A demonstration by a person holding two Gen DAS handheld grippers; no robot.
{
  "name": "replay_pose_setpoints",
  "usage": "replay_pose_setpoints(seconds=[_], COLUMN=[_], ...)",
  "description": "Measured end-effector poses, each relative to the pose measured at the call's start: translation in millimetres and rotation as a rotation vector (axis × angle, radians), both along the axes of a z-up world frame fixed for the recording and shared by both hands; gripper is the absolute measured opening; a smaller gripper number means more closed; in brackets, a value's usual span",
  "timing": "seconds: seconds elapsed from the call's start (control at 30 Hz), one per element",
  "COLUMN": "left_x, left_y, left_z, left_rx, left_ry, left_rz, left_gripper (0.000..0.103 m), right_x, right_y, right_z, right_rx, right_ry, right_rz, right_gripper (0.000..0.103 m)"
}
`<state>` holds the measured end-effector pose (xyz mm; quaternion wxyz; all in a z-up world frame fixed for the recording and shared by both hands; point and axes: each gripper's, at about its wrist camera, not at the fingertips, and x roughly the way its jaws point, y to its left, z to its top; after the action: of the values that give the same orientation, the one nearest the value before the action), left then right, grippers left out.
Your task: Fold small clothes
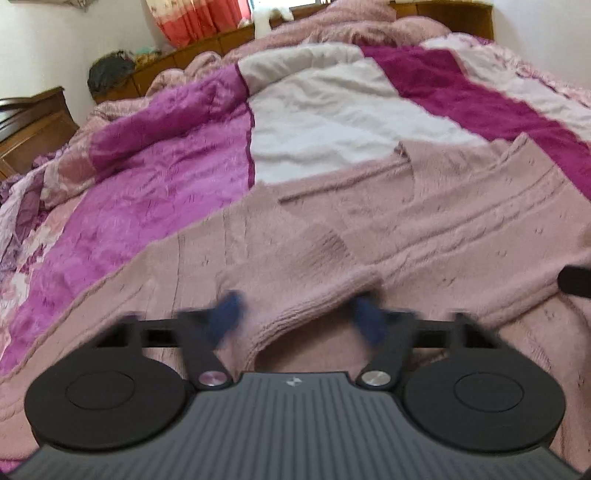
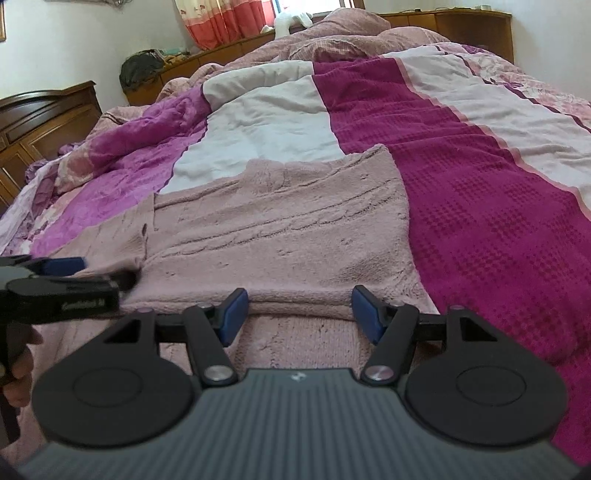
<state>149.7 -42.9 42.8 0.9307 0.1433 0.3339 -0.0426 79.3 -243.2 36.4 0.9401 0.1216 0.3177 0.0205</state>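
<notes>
A dusty pink knitted sweater (image 1: 369, 229) lies spread on the bed, partly folded over itself; it also shows in the right wrist view (image 2: 280, 229). My left gripper (image 1: 297, 315) is open, its blue pads either side of a raised fold edge of the sweater. The view is blurred by motion. My right gripper (image 2: 299, 314) is open, its pads low over the folded near edge of the sweater. The left gripper (image 2: 74, 273) also appears at the left of the right wrist view, over the sweater's left part.
The bed is covered with a patchwork blanket (image 2: 461, 177) in magenta, white and purple. Rumpled pink bedding (image 2: 332, 40) lies at the far end. A wooden headboard shelf (image 2: 461, 22) and a wooden cabinet (image 2: 44, 118) stand behind and left.
</notes>
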Motion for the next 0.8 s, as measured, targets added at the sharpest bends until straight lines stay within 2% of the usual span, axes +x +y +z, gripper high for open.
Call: replay_pose_setpoints(seconds=[0.03, 0.1, 0.17, 0.33, 0.53, 0.8], left_x=[1, 0, -6, -22, -27, -39], left_y=[2, 10, 20, 51, 84, 121], left_z=[1, 7, 14, 26, 19, 9], left_rx=[-0.015, -0.083, -0.131, -0.203, -0.186, -0.230], left_ry=[0.000, -0.003, -0.026, -0.083, -0.058, -0.011], left_rz=[0.012, 0.048, 0.095, 0.247, 0.359, 0.443], left_gripper=[0.033, 0.024, 0.020, 0.020, 0.020, 0.021], right_x=[0, -1, -1, -2, -2, -2], right_y=[0, 0, 0, 2, 3, 7], right_z=[0, -1, -1, -2, -2, -3], right_rx=[-0.001, -0.001, -0.002, -0.010, -0.018, -0.043], right_ry=[-0.002, -0.005, -0.007, -0.010, -0.010, -0.008], right_rz=[0.000, 0.001, 0.000, -0.004, -0.004, -0.003], right_gripper=[0.064, 0.064, 0.064, 0.064, 0.064, 0.064])
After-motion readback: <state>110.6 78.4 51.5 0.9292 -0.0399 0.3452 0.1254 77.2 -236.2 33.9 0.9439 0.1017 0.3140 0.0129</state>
